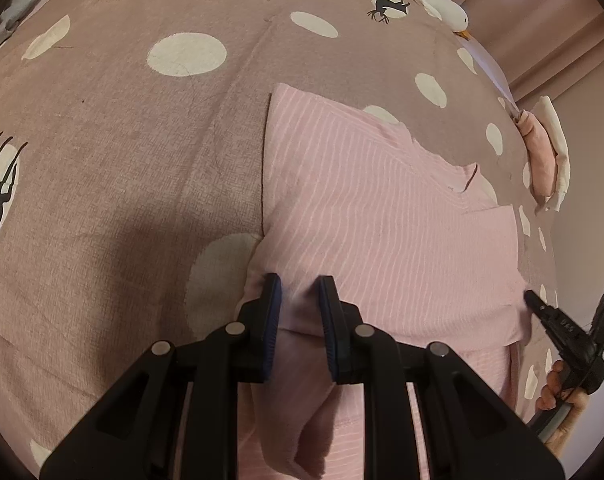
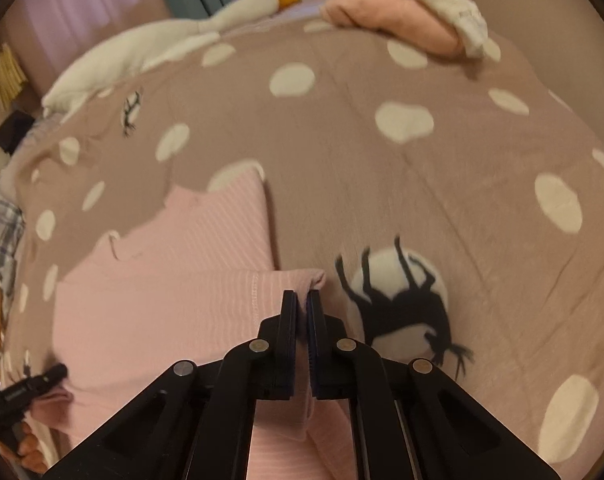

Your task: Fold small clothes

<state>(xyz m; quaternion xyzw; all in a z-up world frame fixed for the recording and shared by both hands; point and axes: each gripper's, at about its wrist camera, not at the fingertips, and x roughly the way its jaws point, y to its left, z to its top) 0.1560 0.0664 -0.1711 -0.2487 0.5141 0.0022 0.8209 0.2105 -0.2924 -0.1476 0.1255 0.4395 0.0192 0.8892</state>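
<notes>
A pink striped garment lies spread on the bedspread; it also shows in the right wrist view. My left gripper has its jaws apart, with a fold of the garment's near left edge between them. My right gripper is shut on the garment's near right corner; it also shows in the left wrist view. The held edge is folded over the garment's lower part. The left gripper shows at the bottom left of the right wrist view.
The brown bedspread has white dots and black deer prints. A white goose plush lies at the far edge. A folded pink and white pile sits at the far right; it also shows in the left wrist view.
</notes>
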